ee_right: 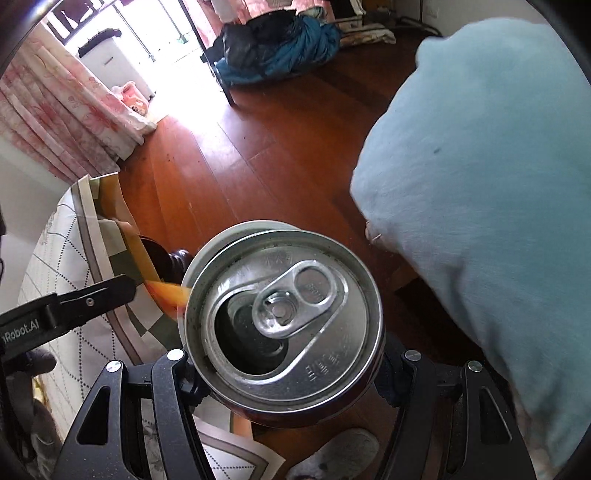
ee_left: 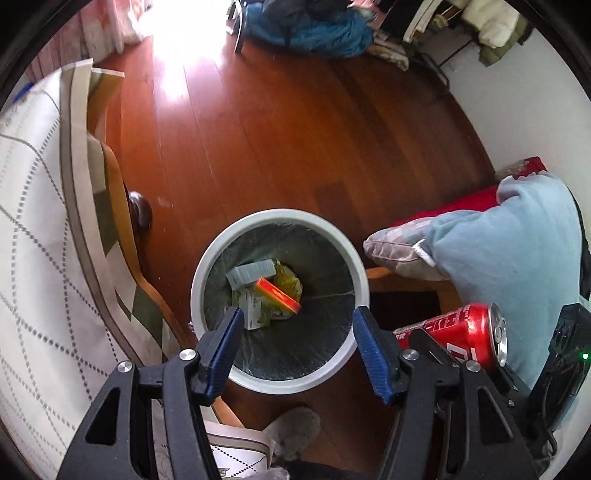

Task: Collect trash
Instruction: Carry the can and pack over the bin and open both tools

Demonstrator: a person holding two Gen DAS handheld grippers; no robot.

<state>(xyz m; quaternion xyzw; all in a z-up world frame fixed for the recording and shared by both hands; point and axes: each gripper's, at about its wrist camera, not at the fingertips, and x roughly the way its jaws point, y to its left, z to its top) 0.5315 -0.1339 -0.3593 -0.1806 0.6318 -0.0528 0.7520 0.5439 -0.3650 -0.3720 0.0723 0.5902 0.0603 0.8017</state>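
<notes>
A white round trash bin [ee_left: 218,254] with a dark liner stands on the wooden floor. Inside lie a grey-green box [ee_left: 251,272], a yellow wrapper [ee_left: 290,281], a green-white carton [ee_left: 255,308] and an orange-red box [ee_left: 277,293]. My left gripper [ee_left: 297,341] is open and empty above the bin's near rim. My right gripper [ee_right: 284,363] is shut on a red soda can [ee_left: 458,334], whose silver opened top [ee_right: 282,319] fills the right wrist view. The can is held just right of the bin; the bin's rim [ee_right: 218,236] peeks out behind it.
A table with a white dotted cloth [ee_left: 33,236] and wooden edge stands left of the bin. A light blue sleeve [ee_left: 517,258] and a red seat [ee_left: 454,208] are to the right. A grey slipper [ee_left: 295,428] lies on the floor near me. Blue clothes [ee_left: 317,31] lie at the far end.
</notes>
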